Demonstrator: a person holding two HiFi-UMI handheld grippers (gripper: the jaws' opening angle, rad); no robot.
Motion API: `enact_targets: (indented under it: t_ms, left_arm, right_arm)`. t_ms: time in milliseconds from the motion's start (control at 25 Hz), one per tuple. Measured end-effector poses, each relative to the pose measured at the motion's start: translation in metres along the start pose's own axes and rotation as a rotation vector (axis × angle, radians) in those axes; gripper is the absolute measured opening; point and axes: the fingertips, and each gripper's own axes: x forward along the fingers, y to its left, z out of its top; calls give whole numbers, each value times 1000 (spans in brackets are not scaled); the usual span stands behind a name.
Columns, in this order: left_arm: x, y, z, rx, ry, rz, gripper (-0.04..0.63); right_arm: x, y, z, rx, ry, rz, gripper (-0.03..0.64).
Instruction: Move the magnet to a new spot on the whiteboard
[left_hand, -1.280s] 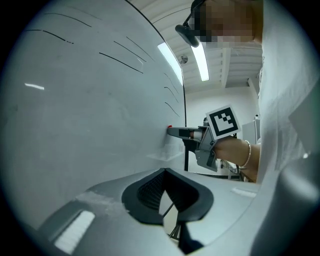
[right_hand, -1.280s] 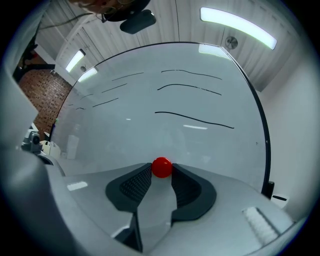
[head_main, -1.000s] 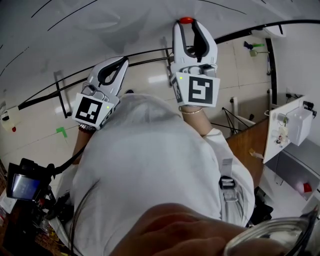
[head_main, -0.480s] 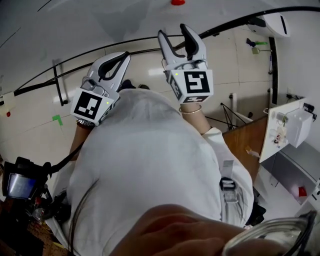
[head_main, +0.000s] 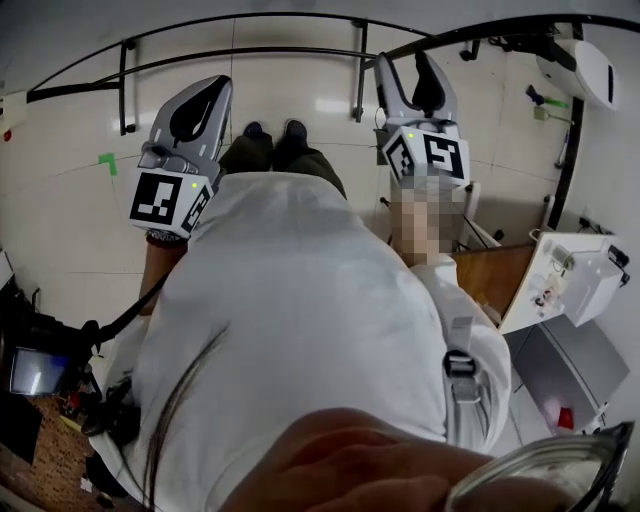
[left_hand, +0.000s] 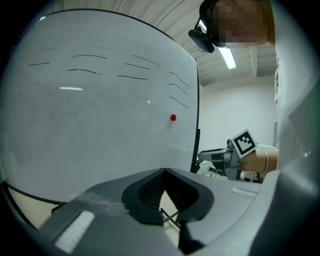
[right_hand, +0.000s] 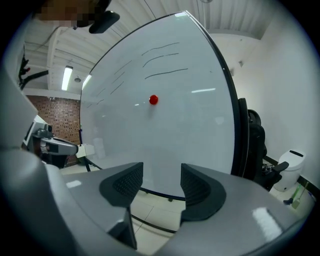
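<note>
Whiteboard ahead, red magnet stuck high on it, under the pen lines. Right gripper gaping and empty, left gripper pinched on nothing. I'd keep both off the whiteboard, no nudging.

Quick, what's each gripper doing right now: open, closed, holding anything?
Left gripper: shut, empty.
Right gripper: open, empty; the magnet sits on the whiteboard.

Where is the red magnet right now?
The red magnet sits on the whiteboard, just below the drawn lines in the right gripper view, upper middle of the picture.
</note>
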Motion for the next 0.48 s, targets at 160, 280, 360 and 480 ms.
enact_targets:
  t_ms: [160,280,360,480]
  left_arm:
    - [-9,2,-6,6,-14,-12,6]
    - [-12,-6,-3,13,-50,-48,6]
    - [-24,-13,-8,23,-58,-82,6]
    - [-61,-28,-14,48,-70,-115,6]
  right_arm:
    - [-10,28,1,-12,-39,27,230]
    - [-22,45,-2,-13,-64,41,230]
    - [-35,61,-4,-3,-82,35,230]
    - [-70,94,-3,-2,-112,26,230]
